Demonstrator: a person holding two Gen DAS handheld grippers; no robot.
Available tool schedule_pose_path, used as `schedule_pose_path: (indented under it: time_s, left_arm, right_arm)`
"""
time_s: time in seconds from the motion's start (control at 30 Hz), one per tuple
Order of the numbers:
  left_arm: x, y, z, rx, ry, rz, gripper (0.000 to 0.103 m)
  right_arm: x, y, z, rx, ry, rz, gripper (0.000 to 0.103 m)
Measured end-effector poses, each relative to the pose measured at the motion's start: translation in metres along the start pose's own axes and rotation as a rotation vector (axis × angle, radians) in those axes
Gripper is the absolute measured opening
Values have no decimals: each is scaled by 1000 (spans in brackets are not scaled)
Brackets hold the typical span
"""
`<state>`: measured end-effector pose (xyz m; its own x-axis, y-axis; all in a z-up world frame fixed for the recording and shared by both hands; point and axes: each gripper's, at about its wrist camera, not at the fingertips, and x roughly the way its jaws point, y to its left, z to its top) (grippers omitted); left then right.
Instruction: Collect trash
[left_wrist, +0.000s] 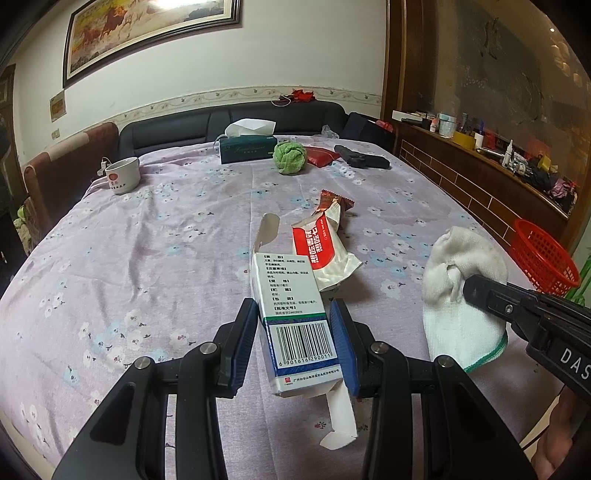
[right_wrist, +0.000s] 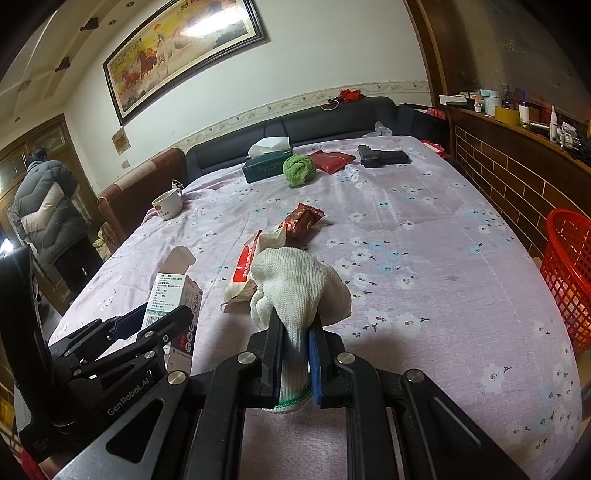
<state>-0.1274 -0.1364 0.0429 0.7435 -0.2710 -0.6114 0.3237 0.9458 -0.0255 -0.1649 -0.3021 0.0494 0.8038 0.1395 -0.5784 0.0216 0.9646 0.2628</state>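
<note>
Nearest, the left gripper (left_wrist: 293, 332) clamps a white medicine carton (left_wrist: 291, 306) between its 2 blue pads, both end flaps hanging open. At 3 o'clock the right gripper (right_wrist: 295, 354) is pinched tight on the cuff of a white knit glove (right_wrist: 299, 288), which bunches up ahead of its fingers. Both sit over a lilac flowered tablecloth (left_wrist: 147, 240) covering a broad table. Just past the carton, at 12 o'clock, a red-and-white wrapper (left_wrist: 325, 251) lies touching a brown foil wrapper (left_wrist: 334, 201). Bare cloth spreads to 9 and 10 o'clock. A red mesh basket (right_wrist: 569, 273) stands off the table's right edge at 2 o'clock. Farther on: a white cup (left_wrist: 122, 175), a green tissue box (left_wrist: 247, 147), a green cloth ball (left_wrist: 290, 157), a red pouch (left_wrist: 321, 155), a black pistol-shaped object (left_wrist: 364, 158). Behind, a black sofa (left_wrist: 221, 122) and a framed horse painting (left_wrist: 147, 33).
</note>
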Motion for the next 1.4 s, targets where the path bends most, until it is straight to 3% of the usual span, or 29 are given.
schedule_pose_path:
  time_s: [0.27, 0.5, 1.13, 1.4]
  left_arm:
    - [0, 2, 1, -13, 3, -2, 39]
    - [2, -7, 7, 9, 17, -71, 39]
    - [-1, -83, 43, 125, -13, -133, 39]
    - [5, -134, 60, 176, 26, -252, 39]
  right_arm:
    - [-6, -4, 3, 14, -17, -5, 13]
    - [-20, -33, 9, 75, -54, -23, 13]
    - [-59, -109, 10, 196, -130, -92, 13]
    - [-102, -167, 14, 255, -207, -183, 13]
